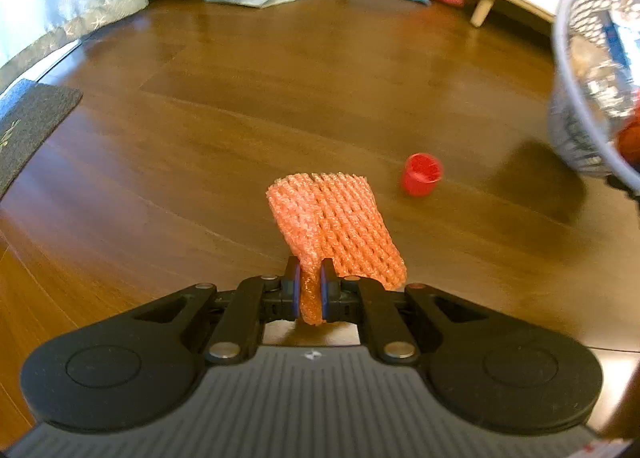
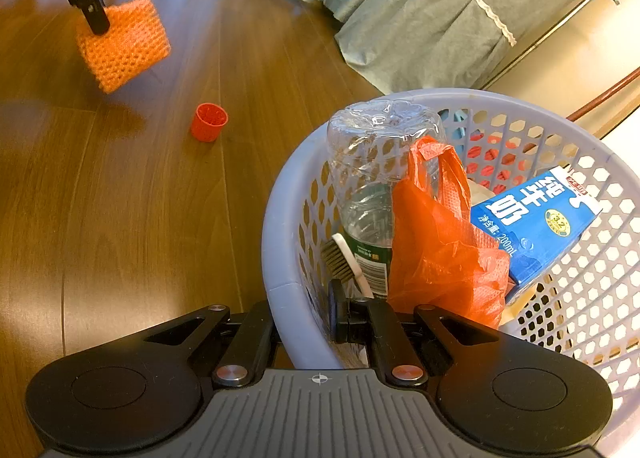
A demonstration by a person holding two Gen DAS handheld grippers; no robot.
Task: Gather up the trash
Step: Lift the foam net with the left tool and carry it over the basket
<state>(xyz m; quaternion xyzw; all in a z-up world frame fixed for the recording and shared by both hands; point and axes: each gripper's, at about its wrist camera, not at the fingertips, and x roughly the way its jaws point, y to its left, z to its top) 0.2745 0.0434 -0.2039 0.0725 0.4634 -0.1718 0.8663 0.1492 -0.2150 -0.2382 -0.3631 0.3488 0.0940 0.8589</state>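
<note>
My left gripper (image 1: 310, 290) is pinched tight on one corner of the orange foam net (image 1: 336, 225), so the rest dangles clear of the floor, ready to carry. My right gripper (image 2: 308, 322) is clamped over the rim of the basket (image 2: 280, 217), jaws nearly closed, holding it tilted with its mouth toward the net, I'd say to receive it. The red cap (image 1: 421, 173) sits on the wood between them, not yet collected. Only the right view shows what's inside: a clear bottle (image 2: 372, 177), an orange bag (image 2: 436, 242), a blue milk carton (image 2: 536, 225). The left view alone shows the net squeezed between my pads.
</note>
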